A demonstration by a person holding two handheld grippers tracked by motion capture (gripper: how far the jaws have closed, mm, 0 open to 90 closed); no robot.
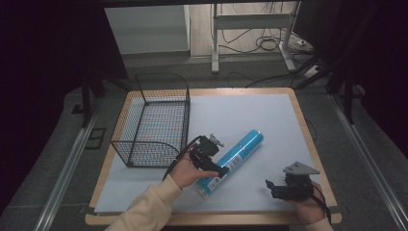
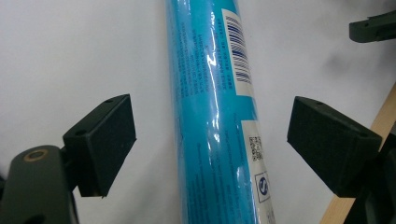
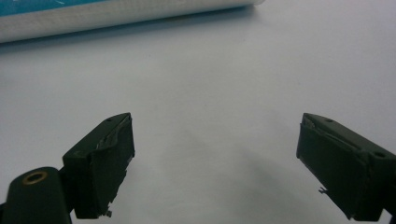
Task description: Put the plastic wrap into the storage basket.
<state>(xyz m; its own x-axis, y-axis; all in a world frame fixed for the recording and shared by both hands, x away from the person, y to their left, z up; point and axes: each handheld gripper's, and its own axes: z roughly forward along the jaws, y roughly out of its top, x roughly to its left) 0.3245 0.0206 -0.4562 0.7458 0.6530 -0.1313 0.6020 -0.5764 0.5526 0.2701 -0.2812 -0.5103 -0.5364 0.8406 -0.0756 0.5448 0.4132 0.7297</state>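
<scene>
Overhead, white sheet (image 1: 250,120) covers wooden table (image 1: 303,130), dark room around.

Blue tube (image 2: 212,112): in the left gripper view both ends are cut off by the top and bottom edges; the fine print on its label is too small to read. In the high view its near end is hidden behind the left gripper (image 1: 211,161) and the hand. In the right gripper view the tube runs out at the top and left edges. Right hand (image 1: 312,207): cut off by the bottom edge. Background beyond the counter (image 1: 298,120): too dark to make out.
</scene>
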